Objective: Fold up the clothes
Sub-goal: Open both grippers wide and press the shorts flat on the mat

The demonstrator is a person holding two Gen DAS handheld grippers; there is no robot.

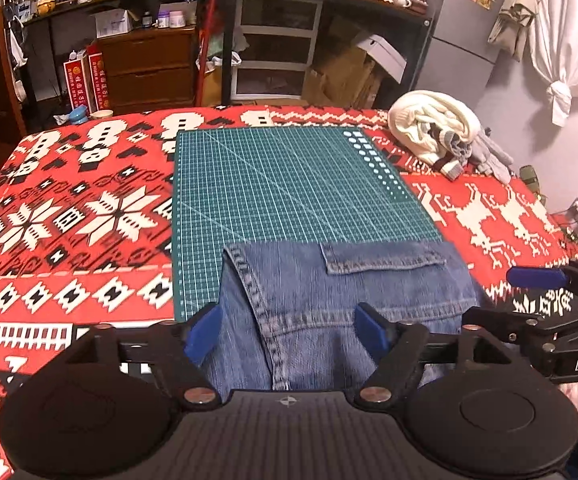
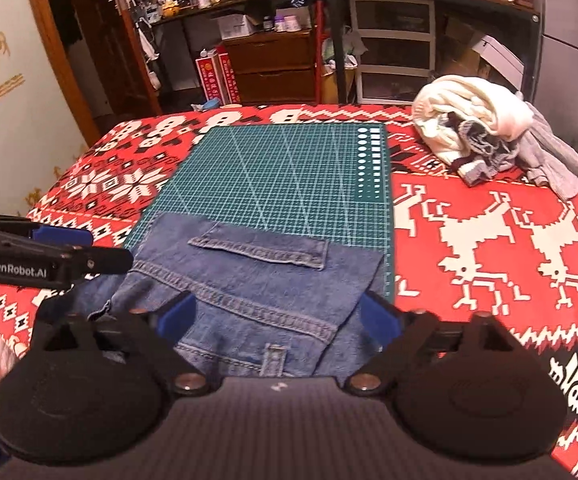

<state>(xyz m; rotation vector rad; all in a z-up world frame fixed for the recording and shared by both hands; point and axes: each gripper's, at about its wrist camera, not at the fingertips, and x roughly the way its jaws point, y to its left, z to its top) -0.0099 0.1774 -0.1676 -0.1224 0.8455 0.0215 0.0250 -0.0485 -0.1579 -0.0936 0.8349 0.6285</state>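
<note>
Black left gripper (image 1: pixel 289 330), blue pads, silver screws, right gripper (image 2: pixel 279 320) alike

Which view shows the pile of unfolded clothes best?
The right wrist view: the pile is larger there, with cream and grey pieces spread apart. The left wrist view shows it smaller, near the far right corner.

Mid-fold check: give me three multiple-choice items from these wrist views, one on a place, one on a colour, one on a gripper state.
1. The denim garment lies on:
A. the far right corner
B. the near end of the cutting mat
C. the floor

2. The mat is:
A. green
B. yellow
C. white

3. The left gripper is:
A. shut on denim
B. out of view
C. open

Answers: 1 B, the denim covers the mat's near edge. 2 A, a green surface with pale grid lines. 3 C, its blue fingers stand apart over the denim; the right gripper likewise.
</note>
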